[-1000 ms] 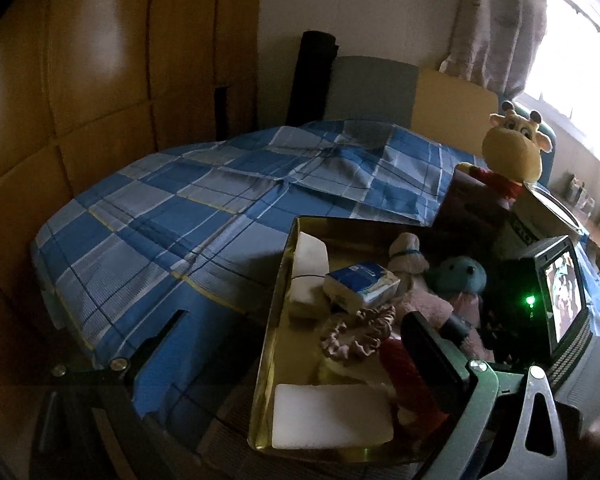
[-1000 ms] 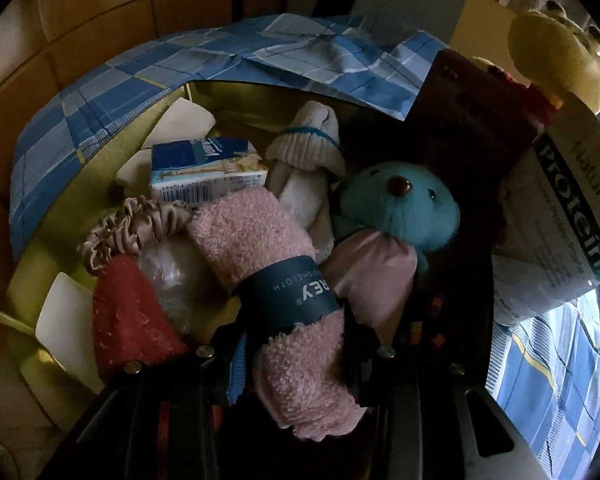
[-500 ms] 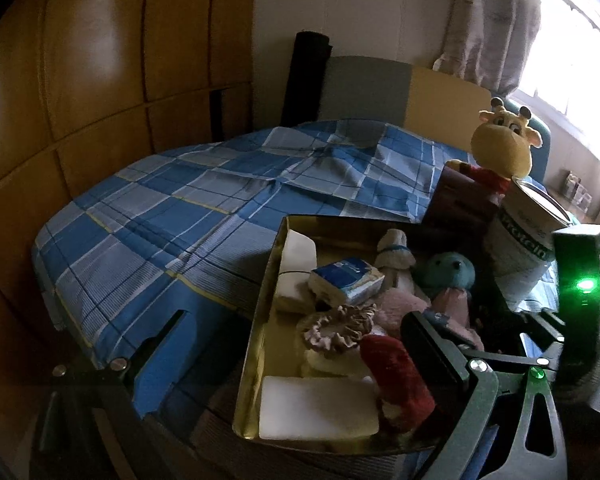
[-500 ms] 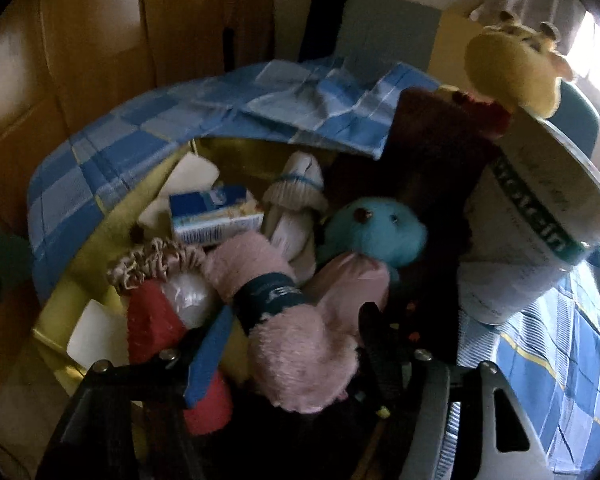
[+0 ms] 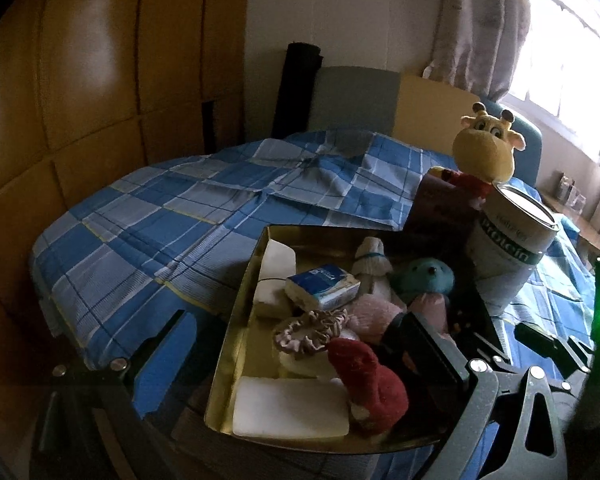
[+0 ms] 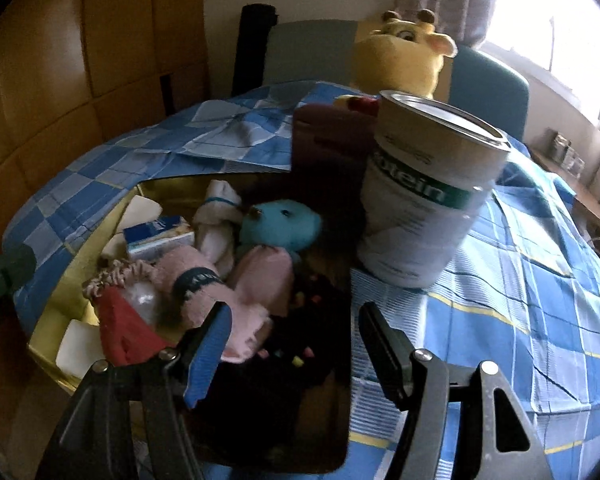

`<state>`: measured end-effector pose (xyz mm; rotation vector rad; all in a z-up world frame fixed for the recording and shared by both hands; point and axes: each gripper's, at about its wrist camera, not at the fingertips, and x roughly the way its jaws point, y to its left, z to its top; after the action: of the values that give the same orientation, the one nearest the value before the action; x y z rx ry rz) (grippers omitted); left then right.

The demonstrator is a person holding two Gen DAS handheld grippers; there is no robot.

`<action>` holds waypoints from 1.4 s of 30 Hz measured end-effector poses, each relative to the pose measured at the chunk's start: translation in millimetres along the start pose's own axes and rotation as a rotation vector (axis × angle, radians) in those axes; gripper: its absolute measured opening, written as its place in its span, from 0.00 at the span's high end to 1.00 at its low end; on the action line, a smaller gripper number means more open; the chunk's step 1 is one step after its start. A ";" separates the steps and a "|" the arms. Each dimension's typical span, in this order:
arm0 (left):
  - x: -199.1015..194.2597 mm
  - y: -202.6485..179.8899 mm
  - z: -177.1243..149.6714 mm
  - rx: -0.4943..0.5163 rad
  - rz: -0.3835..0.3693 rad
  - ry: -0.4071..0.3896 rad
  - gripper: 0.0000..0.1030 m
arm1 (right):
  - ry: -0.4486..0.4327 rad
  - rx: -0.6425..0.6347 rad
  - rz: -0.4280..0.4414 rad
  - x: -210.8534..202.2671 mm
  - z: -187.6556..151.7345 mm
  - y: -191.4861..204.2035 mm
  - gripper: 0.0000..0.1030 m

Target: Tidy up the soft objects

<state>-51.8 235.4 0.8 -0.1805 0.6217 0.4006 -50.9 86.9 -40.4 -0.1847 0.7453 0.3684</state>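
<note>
Right gripper (image 6: 296, 340) — fingers parted, empty, above the gold tray (image 5: 236, 344); pink towel roll (image 6: 192, 280) lies inside. Withdraw straight upward, avoiding snags.

Bed: covered by a blue, white and yellow checked sheet (image 5: 188, 216), rumpled toward the headboard (image 5: 380, 96).
Gold tray (image 5: 236, 344): lies on the sheet at the near edge, filled with soft things.
Protein tin (image 6: 424, 196): stands upright on the sheet, just right of the tray.
Dark brown box (image 6: 332, 136): upright behind the tray, beside the tin.
Yellow plush giraffe (image 5: 486, 148): sits behind the box; its base is hidden.
</note>
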 end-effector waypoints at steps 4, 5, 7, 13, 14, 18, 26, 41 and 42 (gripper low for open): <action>-1.7 -6.5 -1.6 0.017 0.015 -0.005 0.00 | -0.008 0.000 -0.012 -2.3 -6.8 -2.0 0.35; -1.9 -7.3 -2.0 0.019 0.014 -0.004 0.00 | -0.010 -0.001 -0.014 -2.7 -8.1 -2.1 0.35; -2.7 -9.8 -2.7 0.024 0.012 -0.006 0.00 | -0.013 -0.002 -0.014 -3.6 -9.6 -1.9 0.35; -2.7 -14.3 -4.8 0.032 0.003 0.006 0.00 | -0.023 -0.001 -0.017 -5.5 -11.1 -2.5 0.35; -2.5 -15.1 -5.2 0.034 0.002 0.008 0.00 | -0.023 0.000 -0.018 -5.5 -11.1 -2.6 0.35; -3.0 -18.0 -6.3 0.043 0.002 0.009 0.00 | -0.022 0.007 -0.018 -5.7 -12.1 -4.1 0.35; -4.3 -20.0 -7.3 0.051 0.002 0.010 0.00 | -0.023 0.013 -0.016 -6.4 -12.6 -5.4 0.35; -5.4 -21.8 -7.7 0.053 0.001 0.009 0.00 | -0.026 0.022 -0.017 -7.3 -13.1 -6.6 0.35; -5.4 -21.7 -7.6 0.052 0.000 0.009 0.00 | -0.026 0.022 -0.018 -7.1 -13.1 -6.8 0.35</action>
<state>-50.8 211.9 -1.1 -0.1327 0.6407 0.3833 -61.3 75.0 -44.8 -0.1656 0.7213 0.3446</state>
